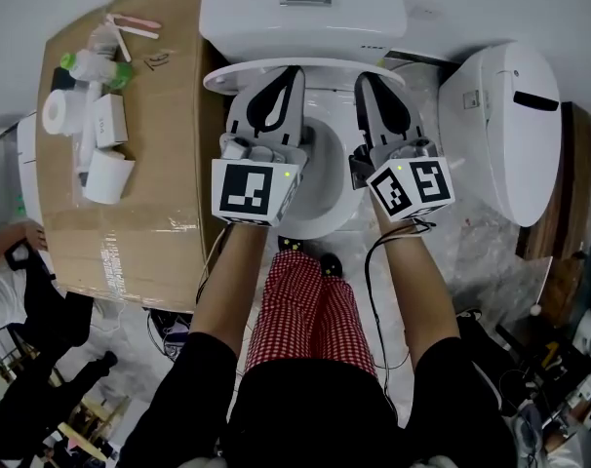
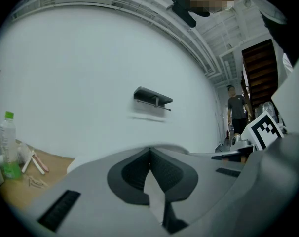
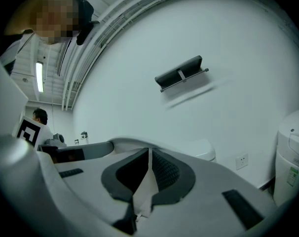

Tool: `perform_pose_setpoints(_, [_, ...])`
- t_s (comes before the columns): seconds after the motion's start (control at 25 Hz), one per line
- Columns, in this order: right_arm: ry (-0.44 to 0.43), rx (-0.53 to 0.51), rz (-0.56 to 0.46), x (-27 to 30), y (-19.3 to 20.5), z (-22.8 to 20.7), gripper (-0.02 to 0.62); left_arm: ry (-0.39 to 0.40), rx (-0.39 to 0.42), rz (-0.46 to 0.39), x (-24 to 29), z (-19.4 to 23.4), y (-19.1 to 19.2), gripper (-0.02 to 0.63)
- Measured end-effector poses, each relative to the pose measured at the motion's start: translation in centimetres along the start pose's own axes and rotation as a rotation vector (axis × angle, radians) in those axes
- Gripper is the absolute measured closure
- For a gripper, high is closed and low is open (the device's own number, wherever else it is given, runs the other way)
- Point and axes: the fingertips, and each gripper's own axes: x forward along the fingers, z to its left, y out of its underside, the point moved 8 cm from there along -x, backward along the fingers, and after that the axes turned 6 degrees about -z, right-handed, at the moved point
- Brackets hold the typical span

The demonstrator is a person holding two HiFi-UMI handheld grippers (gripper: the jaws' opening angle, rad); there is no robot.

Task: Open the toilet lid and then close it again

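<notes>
The white toilet has its tank (image 1: 300, 18) at the top of the head view and its open bowl (image 1: 325, 174) below. The toilet lid (image 1: 320, 66) stands tilted up near the tank and shows edge-on as a thin white arc. My left gripper (image 1: 281, 74) is shut on the lid's left part and my right gripper (image 1: 369, 78) on its right part. In the left gripper view the dark pads (image 2: 132, 174) of the left gripper (image 2: 150, 149) pinch a thin white edge of the lid (image 2: 154, 196). In the right gripper view, the right gripper (image 3: 149, 152) holds the lid (image 3: 145, 191) the same way.
A cardboard-covered table (image 1: 139, 213) stands left of the toilet with paper rolls (image 1: 108, 175), a bottle (image 1: 96, 66) and small items. A second white toilet unit (image 1: 515, 135) stands at the right. A wall shelf (image 2: 153, 98) hangs ahead. A person (image 2: 236, 110) stands far off.
</notes>
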Motion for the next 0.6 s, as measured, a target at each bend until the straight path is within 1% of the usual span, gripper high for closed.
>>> perform_pose_setpoints(0.16, [0.003,0.000,-0.005,0.8,-0.1,-0.3,0.560,0.001,-0.005,-0.005,0.8,0.5,0.0,0.598])
perform_pose_setpoints(0.6, [0.029,-0.004,-0.017,3.3,-0.3,-1.4,0.559,0.019,0.020,0.001,3.6,2.1,-0.2,0.598])
